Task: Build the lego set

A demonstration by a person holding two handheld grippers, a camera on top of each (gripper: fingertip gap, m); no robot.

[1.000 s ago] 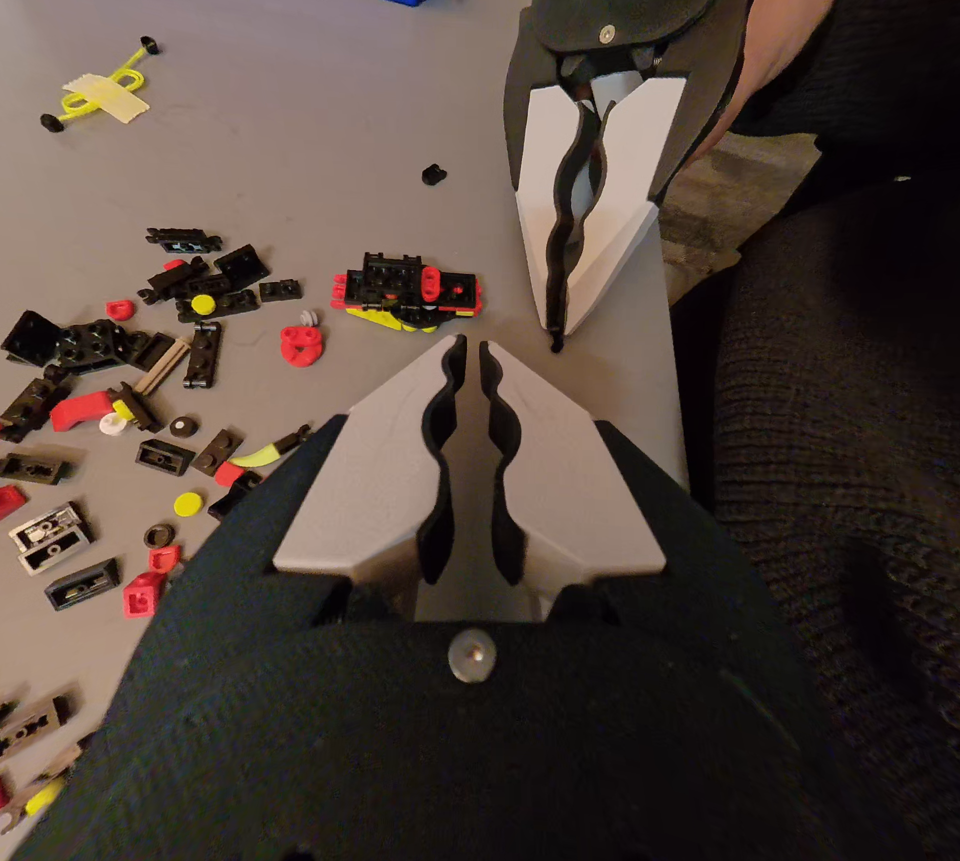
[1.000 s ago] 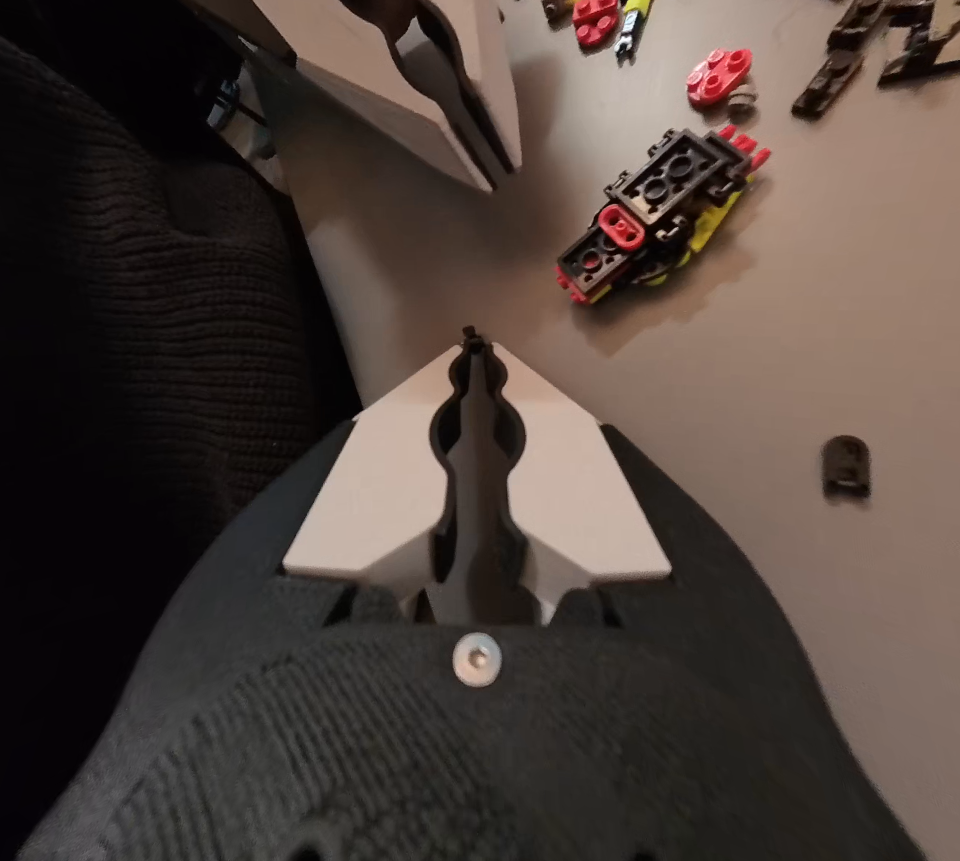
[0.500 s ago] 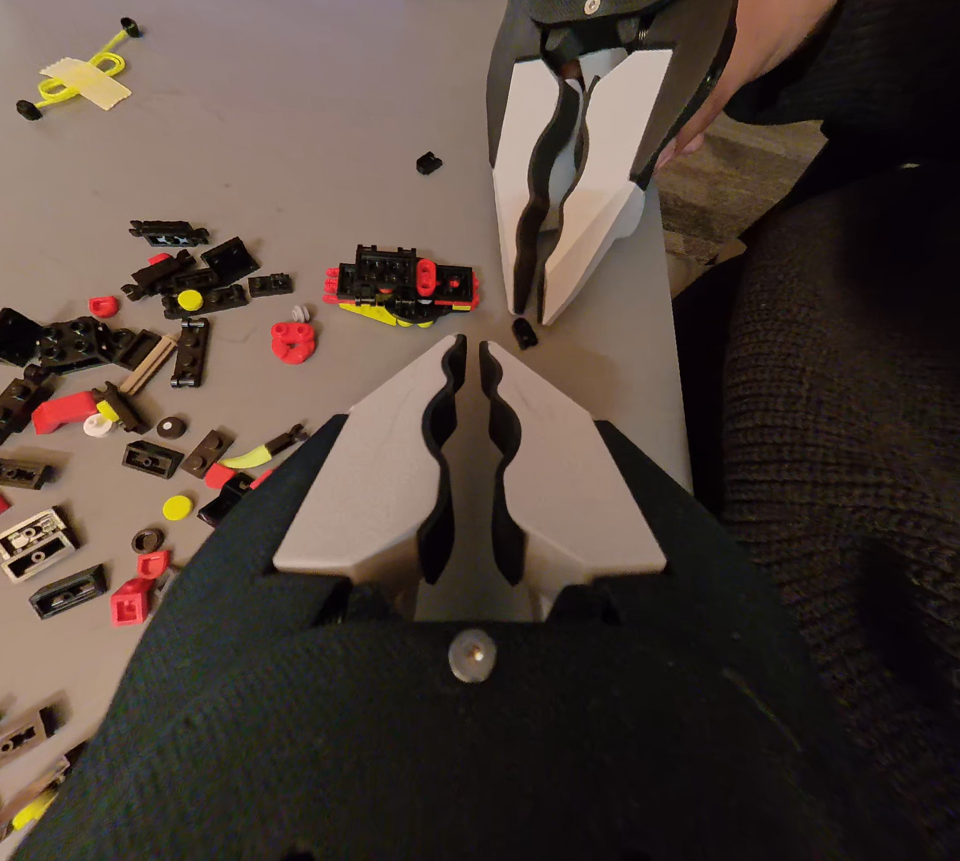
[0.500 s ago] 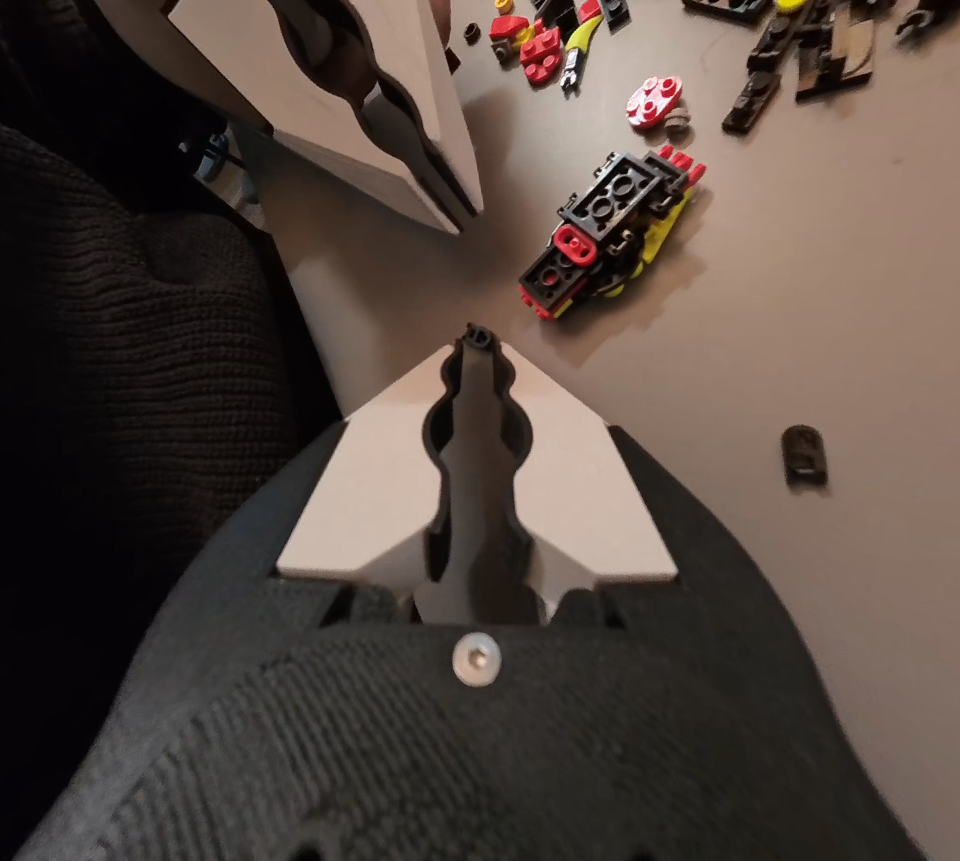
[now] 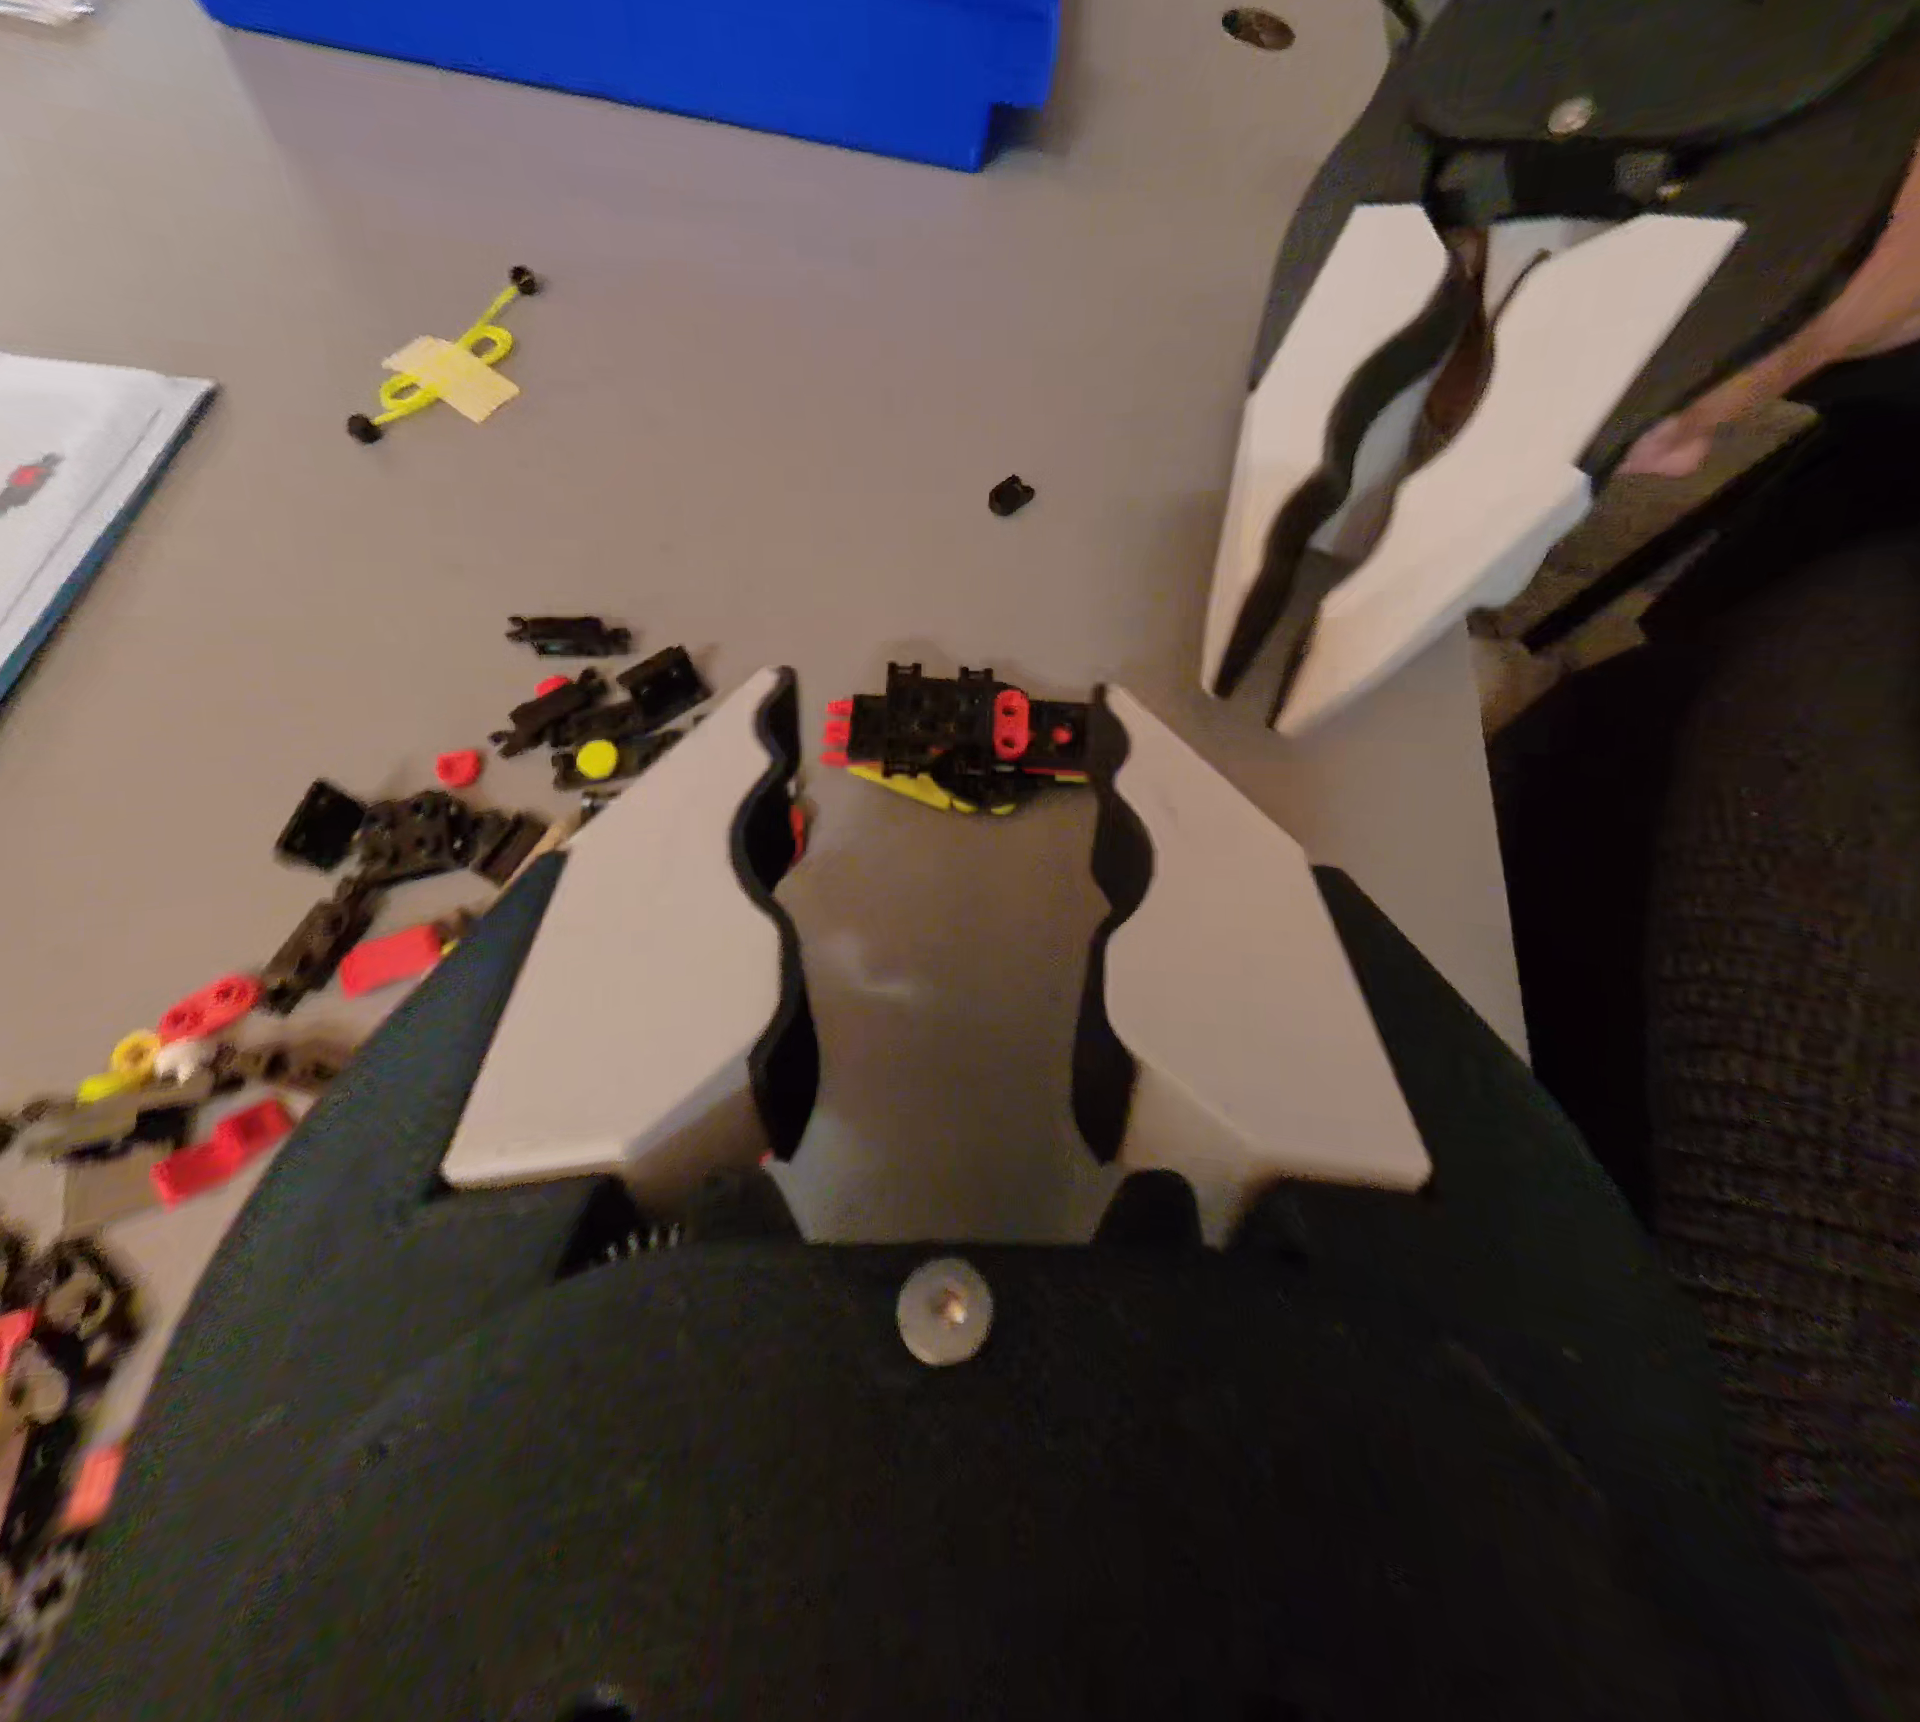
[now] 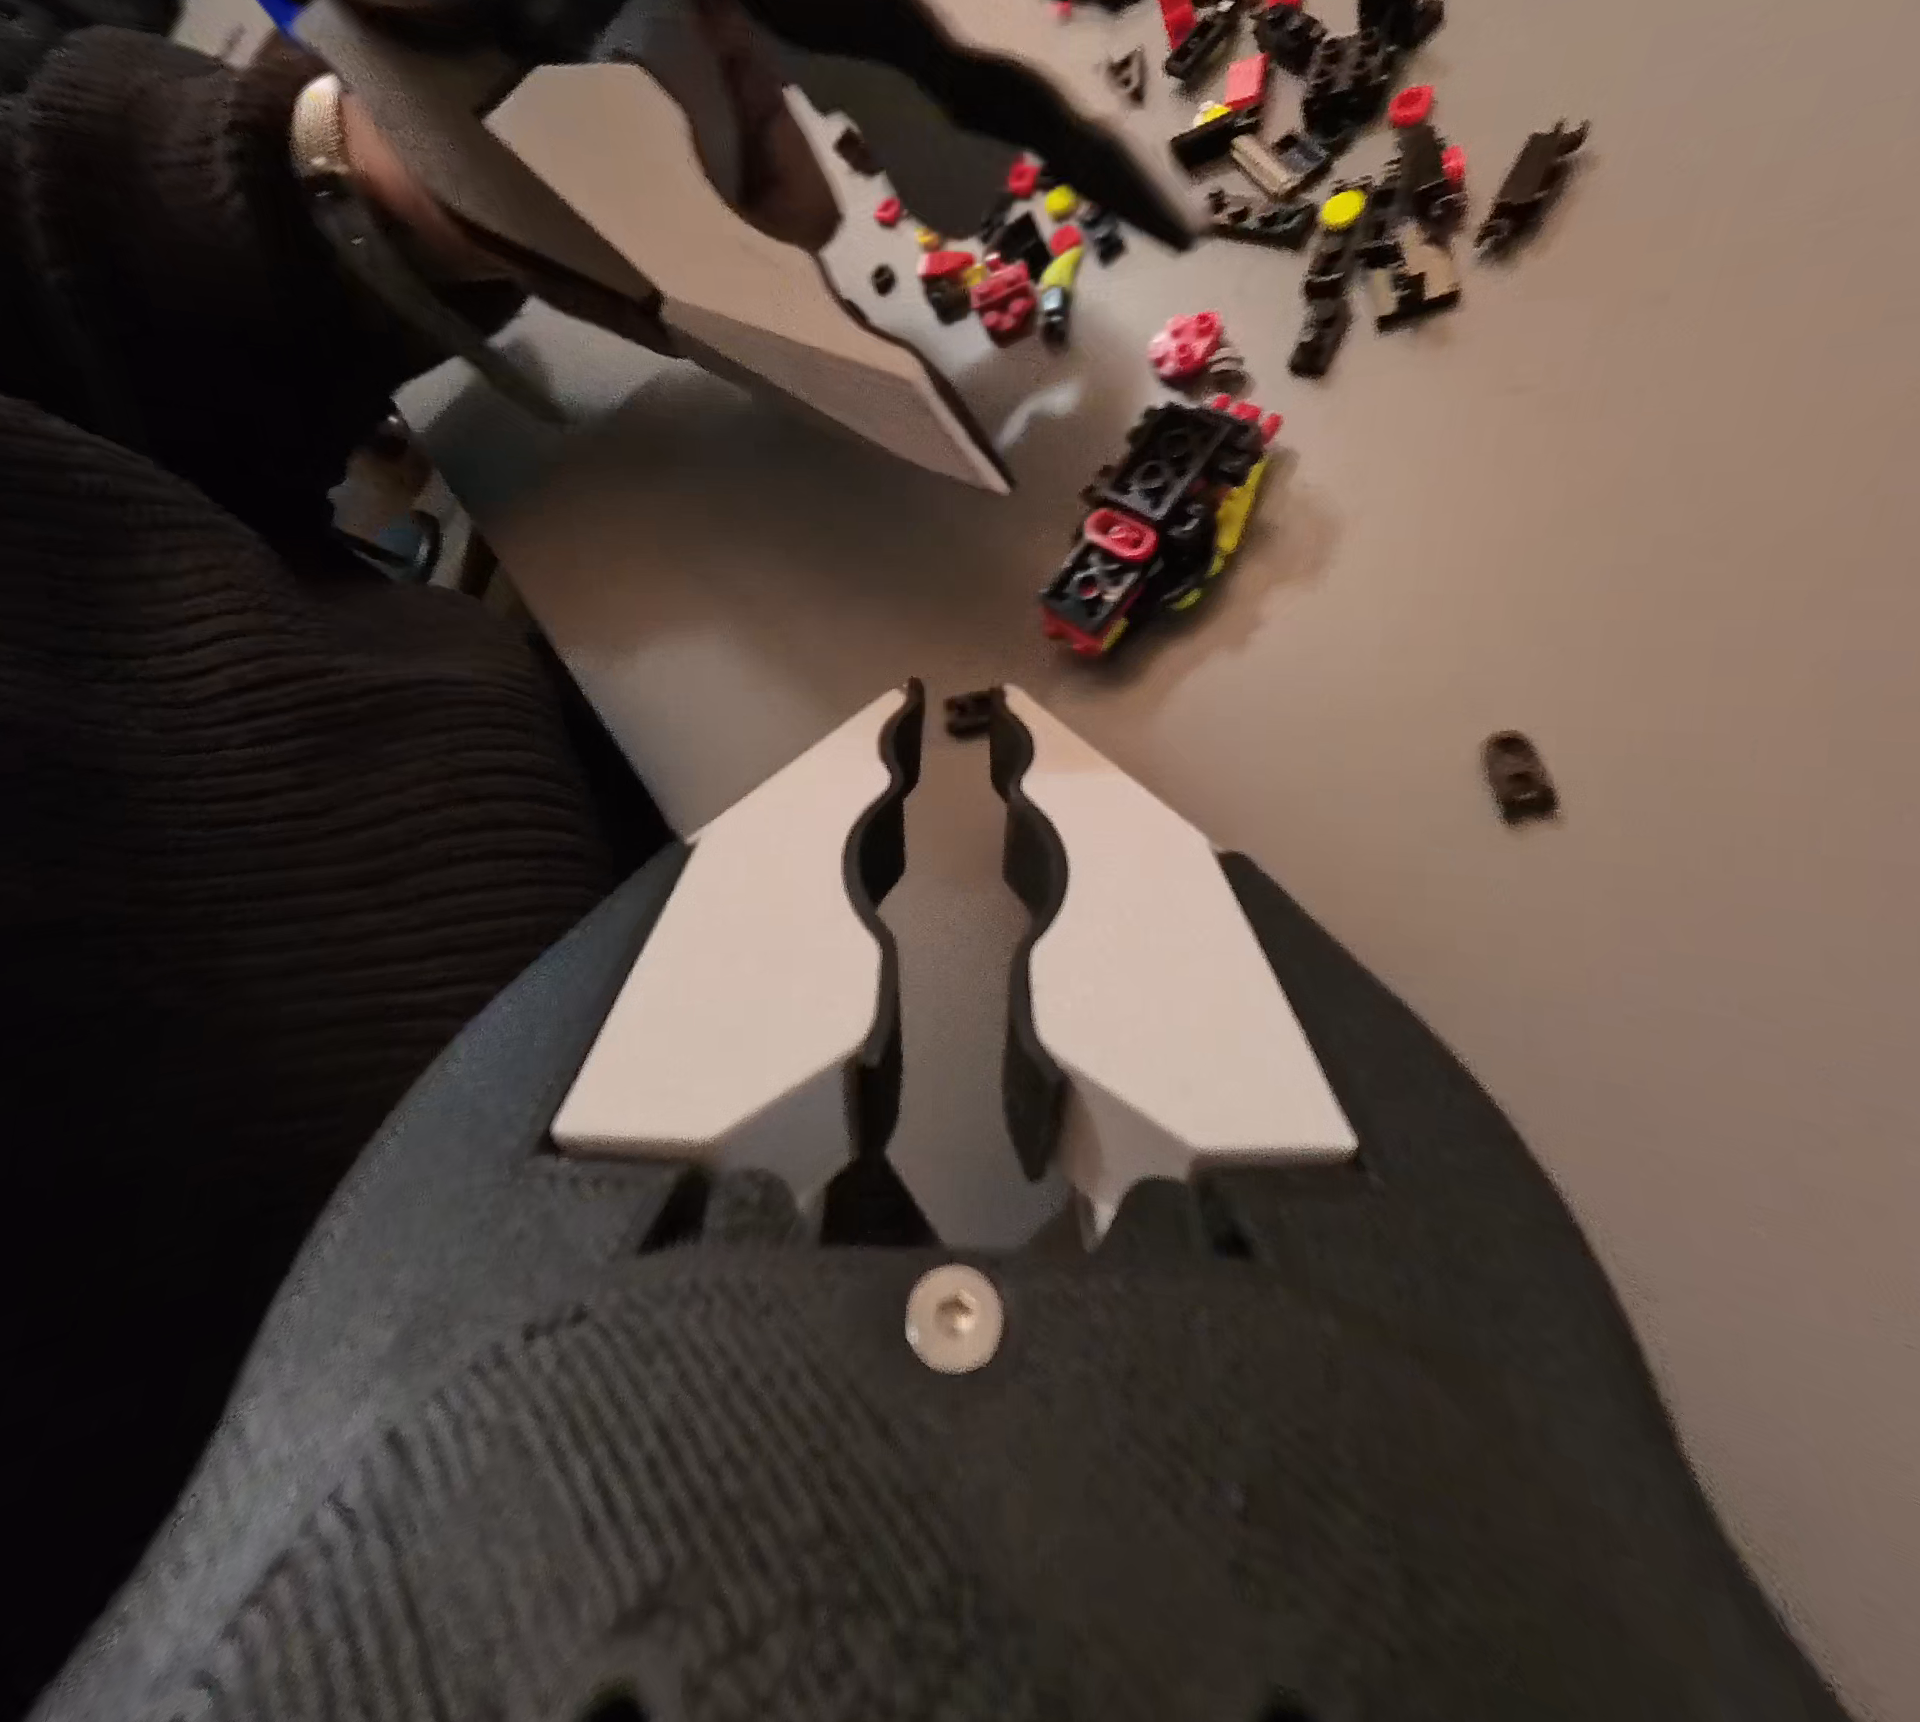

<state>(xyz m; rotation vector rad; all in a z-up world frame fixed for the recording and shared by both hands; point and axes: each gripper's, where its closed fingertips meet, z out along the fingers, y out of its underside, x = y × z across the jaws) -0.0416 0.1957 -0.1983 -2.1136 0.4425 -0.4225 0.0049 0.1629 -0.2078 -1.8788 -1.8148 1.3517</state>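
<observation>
Black and red brick assembly (image 5: 961, 737) lies on the grey table (image 5: 727, 384) between the wide-spread fingertips of the left tool (image 5: 940, 706), untouched. Right tool (image 6: 961, 701) stands narrowly parted; a small black piece (image 6: 968, 711), blurred, sits at its tips, contact unclear.

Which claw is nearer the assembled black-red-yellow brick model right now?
Left. The left claw is open with the brick model just beyond its tips; the right claw sits farther off.

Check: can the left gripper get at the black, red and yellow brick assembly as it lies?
Probably yes. The left gripper is open wide, the brick assembly lies just beyond its fingertips on bare table, nothing between; the right gripper stands off to the side.
</observation>
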